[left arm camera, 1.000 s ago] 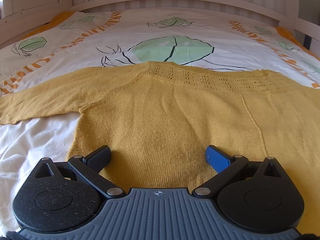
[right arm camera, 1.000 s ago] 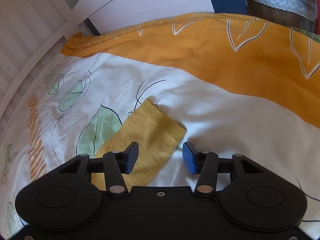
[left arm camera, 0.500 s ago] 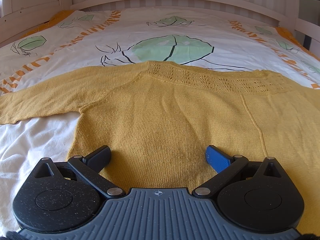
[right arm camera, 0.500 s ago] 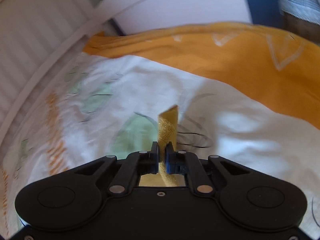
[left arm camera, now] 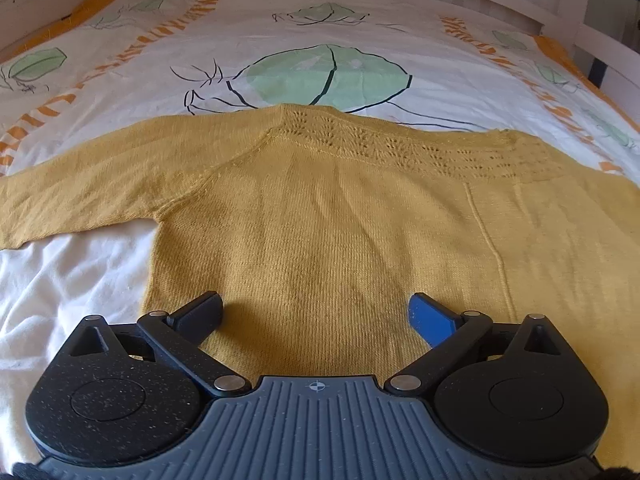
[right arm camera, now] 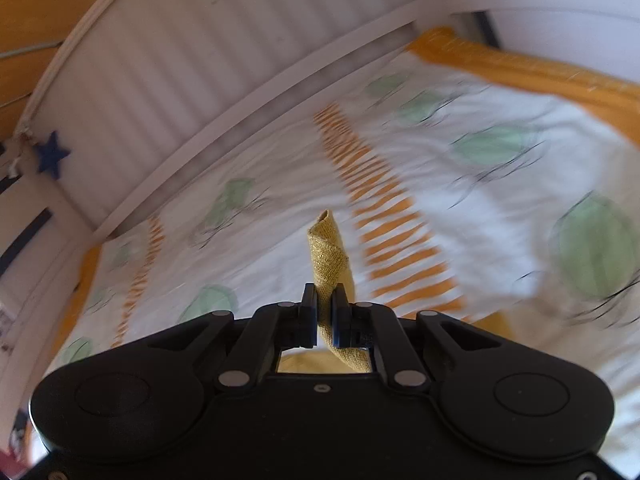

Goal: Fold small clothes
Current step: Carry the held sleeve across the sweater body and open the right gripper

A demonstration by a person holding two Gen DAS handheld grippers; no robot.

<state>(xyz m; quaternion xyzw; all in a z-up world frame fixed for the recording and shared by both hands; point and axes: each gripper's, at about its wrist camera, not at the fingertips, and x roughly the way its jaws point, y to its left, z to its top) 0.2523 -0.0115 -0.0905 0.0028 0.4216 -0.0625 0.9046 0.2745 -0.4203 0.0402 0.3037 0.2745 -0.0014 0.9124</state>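
Jaws of the right gripper (right arm camera: 324,312) pinch the sweater's sleeve (right arm camera: 329,256) upright.

A white duvet cover (left arm camera: 360,16) printed with green leaves and orange stripes covers the bed. A white slatted bed frame (right arm camera: 168,64) bears a blue star (right arm camera: 51,155).

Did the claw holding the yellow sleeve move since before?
Yes. The right gripper, shut on the sleeve cuff, has swung toward the white slatted bed rail, which now fills much more of its view; the cuff is off the duvet.
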